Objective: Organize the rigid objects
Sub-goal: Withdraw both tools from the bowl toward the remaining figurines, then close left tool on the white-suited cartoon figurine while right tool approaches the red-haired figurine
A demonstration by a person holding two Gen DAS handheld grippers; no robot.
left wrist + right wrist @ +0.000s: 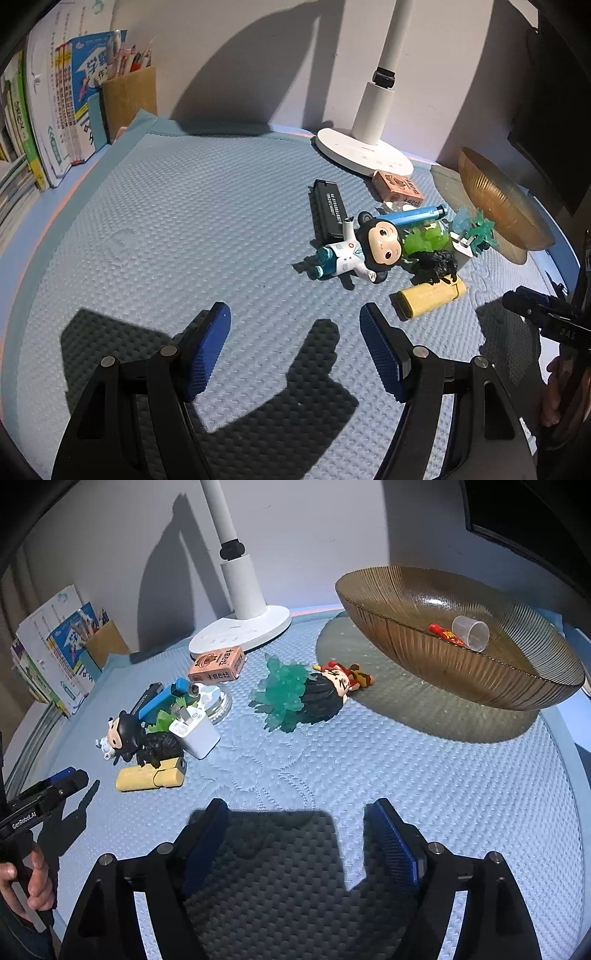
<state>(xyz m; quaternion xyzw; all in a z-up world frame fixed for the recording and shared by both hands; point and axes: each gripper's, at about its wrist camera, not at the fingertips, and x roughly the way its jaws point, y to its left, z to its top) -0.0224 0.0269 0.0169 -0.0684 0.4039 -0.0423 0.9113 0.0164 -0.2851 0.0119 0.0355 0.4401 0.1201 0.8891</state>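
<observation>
A pile of small objects lies on the blue mat: a monkey figurine (360,249) (118,734), a black box (328,208), a blue pen-like tube (417,215) (162,699), a yellow case (430,297) (151,775), a black gorilla toy (436,264) (159,749), a white charger (195,731), a pink card box (399,186) (218,664) and a green-crystal figurine (306,698). A brown ribbed bowl (461,664) (495,199) holds a clear cup (472,631) and a red item (445,633). My left gripper (295,343) is open and empty, short of the pile. My right gripper (299,834) is open and empty.
A white lamp base (364,151) (240,627) stands at the back by the wall. Books (51,122) and a cardboard pen holder (129,92) stand at the back left. The right gripper shows at the left view's right edge (543,314).
</observation>
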